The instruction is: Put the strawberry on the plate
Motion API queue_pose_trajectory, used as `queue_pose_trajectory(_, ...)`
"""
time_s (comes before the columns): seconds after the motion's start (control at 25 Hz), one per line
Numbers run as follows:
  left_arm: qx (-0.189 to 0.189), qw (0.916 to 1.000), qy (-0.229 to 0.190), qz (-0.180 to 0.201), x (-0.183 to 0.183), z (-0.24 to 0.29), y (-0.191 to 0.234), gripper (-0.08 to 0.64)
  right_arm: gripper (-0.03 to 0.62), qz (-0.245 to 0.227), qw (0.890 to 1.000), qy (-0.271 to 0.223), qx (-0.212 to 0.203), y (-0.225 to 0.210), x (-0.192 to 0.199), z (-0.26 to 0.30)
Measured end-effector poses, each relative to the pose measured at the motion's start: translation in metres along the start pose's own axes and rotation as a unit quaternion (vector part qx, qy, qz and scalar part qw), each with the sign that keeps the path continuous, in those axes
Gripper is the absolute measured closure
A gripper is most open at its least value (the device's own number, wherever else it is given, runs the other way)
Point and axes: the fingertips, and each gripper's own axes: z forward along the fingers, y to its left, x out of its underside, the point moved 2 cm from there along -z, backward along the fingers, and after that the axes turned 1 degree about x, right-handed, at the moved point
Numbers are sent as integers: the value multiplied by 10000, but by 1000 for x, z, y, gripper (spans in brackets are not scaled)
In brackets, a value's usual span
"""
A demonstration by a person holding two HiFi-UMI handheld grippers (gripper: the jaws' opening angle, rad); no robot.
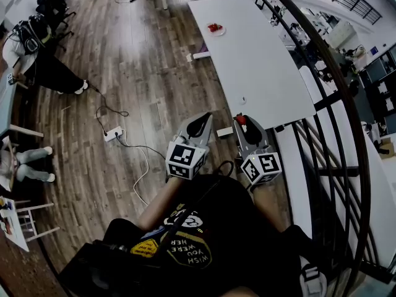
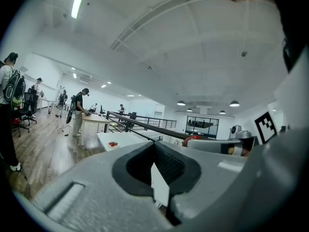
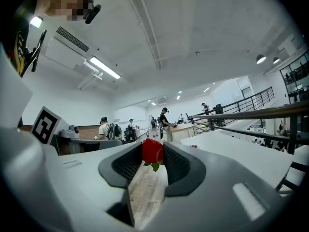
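A red strawberry (image 3: 152,152) with green leaves sits between the tips of my right gripper (image 3: 153,153), whose pads press on it from both sides. In the head view that gripper (image 1: 243,122) is held close to my body, just short of the near end of the long white table (image 1: 260,67). My left gripper (image 1: 198,122) is beside it on the left, above the wooden floor, with its jaws together and nothing in them (image 2: 154,147). A small white plate (image 1: 216,29) with red fruit on it stands near the table's far end, well away from both grippers (image 2: 113,144).
A dark metal railing (image 1: 337,104) runs along the table's right side. A white power strip (image 1: 113,133) and cables lie on the floor at the left. People stand and sit at desks at the far left (image 1: 37,54).
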Motion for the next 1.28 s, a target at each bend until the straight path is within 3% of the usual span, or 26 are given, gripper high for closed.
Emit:
queue_pose_trajectory(0.28,7,9999,111,-120,10,-15,15,558,453,85,9998,151,-32,24,12,7)
queue_pose_trajectory(0.52,-64,9996,153,-228,26,7,35,560,453,143,9994,317,-14,3,36,32)
queue_pose_trajectory(0.72,-34,9994,166,-311,13,15,44,558,453,147,9992,379,-9,3,22,46)
queue_pose_trajectory(0.92,23,9999,79,-101,-2,47,55,558,453,63,9998,157,78,-24,7,72)
queue_pose_trajectory(1.08,173,9988,-234,-394,-24,73,61,560,453,53,9999,97,127,-48,-6,90)
queue_pose_trajectory(1.28,168,9998,-54,-62,-28,104,64,560,453,73,9999,76,64,-71,-10,108)
